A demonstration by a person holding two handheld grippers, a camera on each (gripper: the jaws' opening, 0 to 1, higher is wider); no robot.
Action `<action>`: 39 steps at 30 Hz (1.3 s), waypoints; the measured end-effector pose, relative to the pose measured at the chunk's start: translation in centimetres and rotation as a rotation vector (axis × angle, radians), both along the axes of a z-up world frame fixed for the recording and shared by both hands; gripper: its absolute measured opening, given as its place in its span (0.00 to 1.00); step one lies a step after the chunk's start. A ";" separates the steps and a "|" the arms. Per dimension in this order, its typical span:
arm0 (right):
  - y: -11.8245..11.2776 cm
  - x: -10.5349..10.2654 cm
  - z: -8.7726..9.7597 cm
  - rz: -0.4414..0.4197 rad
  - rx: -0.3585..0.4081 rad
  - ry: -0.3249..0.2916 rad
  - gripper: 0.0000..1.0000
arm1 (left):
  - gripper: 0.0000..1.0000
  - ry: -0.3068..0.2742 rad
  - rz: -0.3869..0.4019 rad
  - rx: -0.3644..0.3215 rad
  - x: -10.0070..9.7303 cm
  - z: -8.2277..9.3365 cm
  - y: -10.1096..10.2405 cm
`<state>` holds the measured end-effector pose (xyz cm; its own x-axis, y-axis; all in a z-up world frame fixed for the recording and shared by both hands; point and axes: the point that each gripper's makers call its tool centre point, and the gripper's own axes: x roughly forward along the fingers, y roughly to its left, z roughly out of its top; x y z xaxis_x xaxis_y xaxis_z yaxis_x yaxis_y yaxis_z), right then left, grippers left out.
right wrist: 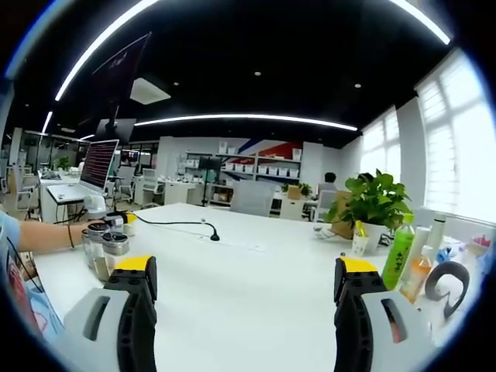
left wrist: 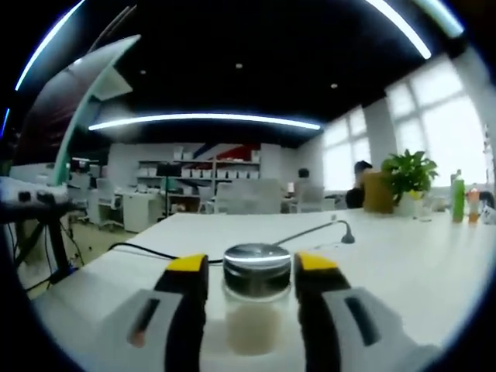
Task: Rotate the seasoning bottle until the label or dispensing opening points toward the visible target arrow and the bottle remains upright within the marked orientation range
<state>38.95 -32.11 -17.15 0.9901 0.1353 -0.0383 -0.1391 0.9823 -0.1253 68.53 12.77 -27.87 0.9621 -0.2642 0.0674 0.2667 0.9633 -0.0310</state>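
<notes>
The seasoning bottle point(left wrist: 256, 267) is a clear glass jar with a silver lid and pale powder inside. It stands upright on the white table point(left wrist: 403, 263). My left gripper point(left wrist: 249, 267) is shut on it, one yellow-tipped jaw on each side of the jar. In the right gripper view, a few similar silver-lidded jars point(right wrist: 108, 246) stand at the far left of the table, beside a person's forearm point(right wrist: 43, 236). My right gripper point(right wrist: 245, 271) hangs open over the bare white table point(right wrist: 248, 263), with nothing between its jaws. No arrow mark shows.
A black gooseneck microphone point(right wrist: 211, 232) with its cable lies mid-table. At the right stand a potted plant point(right wrist: 373, 203), a green drink bottle point(right wrist: 400, 249), other bottles and a tape holder point(right wrist: 446, 283). A monitor point(right wrist: 99, 164) stands far left. Office desks, shelves and seated people are behind.
</notes>
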 end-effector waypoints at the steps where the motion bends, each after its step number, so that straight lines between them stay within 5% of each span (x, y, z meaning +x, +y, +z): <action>1: 0.0 0.0 0.0 0.000 0.000 0.001 0.98 | 0.46 0.004 0.002 -0.005 0.1 -0.1 0.1; 9: 0.0 0.0 -0.1 -0.003 0.001 0.005 0.98 | 0.38 -0.013 -0.014 0.030 0.3 0.1 -0.4; 39: -0.3 0.2 -0.2 0.001 0.007 0.007 0.97 | 0.37 -0.017 -0.033 0.051 1.4 0.3 0.7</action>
<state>39.19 -32.42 -17.37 0.9896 0.1367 -0.0443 -0.1411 0.9830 -0.1177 69.95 13.48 -27.55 0.9515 -0.2998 0.0690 0.2989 0.9540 0.0223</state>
